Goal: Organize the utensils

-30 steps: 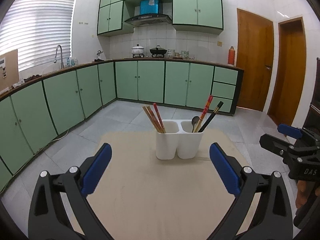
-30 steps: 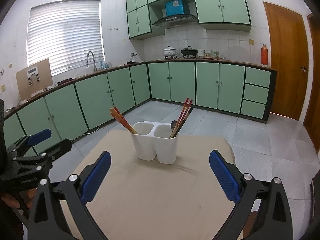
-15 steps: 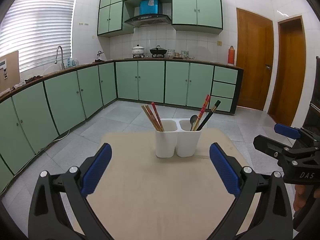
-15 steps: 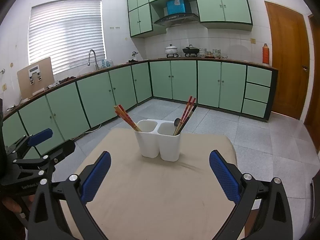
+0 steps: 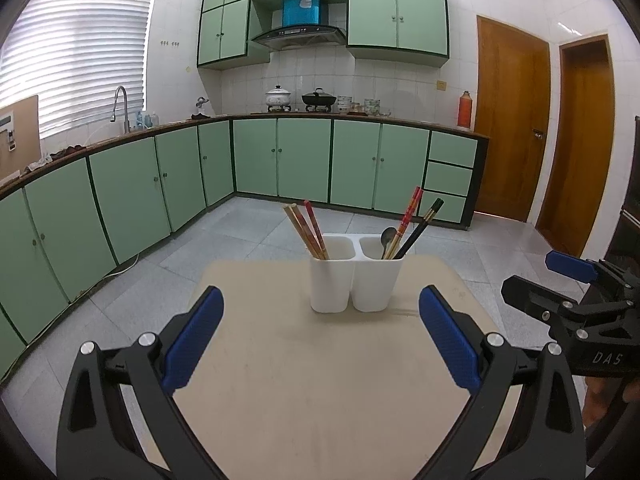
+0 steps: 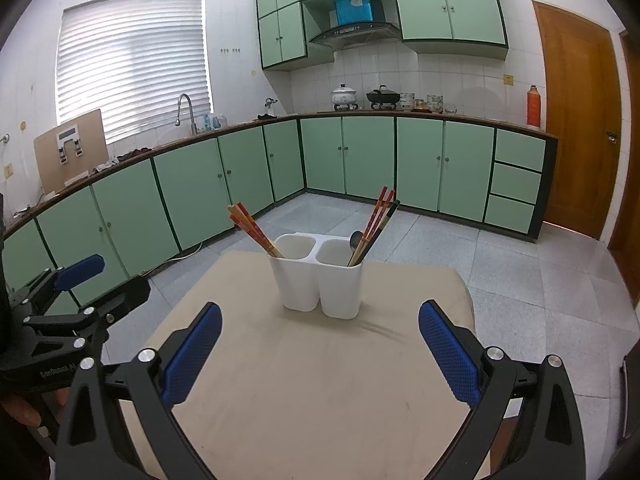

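A white two-cup utensil holder (image 5: 354,276) (image 6: 316,280) stands at the far end of a beige table (image 5: 320,380) (image 6: 312,380). Its left cup holds several chopsticks (image 5: 306,230) (image 6: 254,230). Its right cup holds a spoon (image 5: 387,240) (image 6: 355,242) and several chopsticks (image 5: 412,226) (image 6: 376,224). My left gripper (image 5: 320,336) is open and empty, short of the holder. My right gripper (image 6: 320,340) is open and empty, also short of it. Each gripper shows at the side of the other's view, the right one (image 5: 568,280) and the left one (image 6: 76,280).
Green kitchen cabinets (image 5: 304,156) line the back and left walls, with a sink tap (image 5: 120,104) and pots (image 5: 276,98) on the counter. Two wooden doors (image 5: 512,120) stand at the right. Grey tiled floor (image 5: 248,236) surrounds the table.
Both grippers have drawn back and risen slightly, so the holder sits a little farther off. Both stay open and empty.
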Demonstrator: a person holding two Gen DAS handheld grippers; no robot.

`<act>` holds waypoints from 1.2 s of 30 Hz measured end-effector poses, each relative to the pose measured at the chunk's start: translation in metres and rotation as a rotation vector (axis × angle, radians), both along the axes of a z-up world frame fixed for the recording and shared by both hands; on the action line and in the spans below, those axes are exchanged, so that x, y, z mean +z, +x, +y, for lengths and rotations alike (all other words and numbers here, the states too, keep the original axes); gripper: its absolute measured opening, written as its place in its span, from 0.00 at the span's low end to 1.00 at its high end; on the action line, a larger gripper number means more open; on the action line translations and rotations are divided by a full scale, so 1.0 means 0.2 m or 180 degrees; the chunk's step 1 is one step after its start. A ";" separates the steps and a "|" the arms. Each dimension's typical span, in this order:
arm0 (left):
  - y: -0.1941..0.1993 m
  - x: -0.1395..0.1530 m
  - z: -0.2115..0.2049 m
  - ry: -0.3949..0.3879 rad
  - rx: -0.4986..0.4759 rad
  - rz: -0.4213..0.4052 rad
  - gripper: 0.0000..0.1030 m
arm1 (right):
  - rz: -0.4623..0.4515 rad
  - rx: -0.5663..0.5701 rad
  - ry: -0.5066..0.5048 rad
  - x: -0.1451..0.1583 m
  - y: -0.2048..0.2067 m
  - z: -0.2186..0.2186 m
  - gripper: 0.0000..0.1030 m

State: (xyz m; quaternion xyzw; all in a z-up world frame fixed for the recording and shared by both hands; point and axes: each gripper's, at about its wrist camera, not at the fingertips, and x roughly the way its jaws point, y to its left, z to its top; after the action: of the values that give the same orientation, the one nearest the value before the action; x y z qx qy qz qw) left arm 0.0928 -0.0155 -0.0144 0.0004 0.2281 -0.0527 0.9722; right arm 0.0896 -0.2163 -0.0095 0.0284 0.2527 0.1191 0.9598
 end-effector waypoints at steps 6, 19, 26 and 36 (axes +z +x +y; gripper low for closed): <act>0.00 0.00 0.01 -0.0006 0.0001 -0.0007 0.93 | -0.0004 0.0001 -0.0004 0.00 0.00 0.00 0.94; 0.00 0.00 0.01 -0.0008 -0.0005 0.0000 0.93 | -0.0003 0.0002 -0.0002 0.00 0.00 0.00 0.94; 0.00 0.00 0.01 -0.0009 -0.0003 -0.0003 0.92 | -0.0003 0.0001 -0.0004 0.00 0.00 0.00 0.94; 0.00 -0.01 0.01 -0.0010 0.0002 -0.0001 0.92 | -0.0002 0.0001 -0.0005 0.00 0.00 0.01 0.94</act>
State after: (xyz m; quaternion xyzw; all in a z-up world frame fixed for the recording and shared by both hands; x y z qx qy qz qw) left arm 0.0927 -0.0130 -0.0161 -0.0012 0.2279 -0.0527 0.9723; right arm 0.0891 -0.2152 -0.0099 0.0276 0.2524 0.1191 0.9599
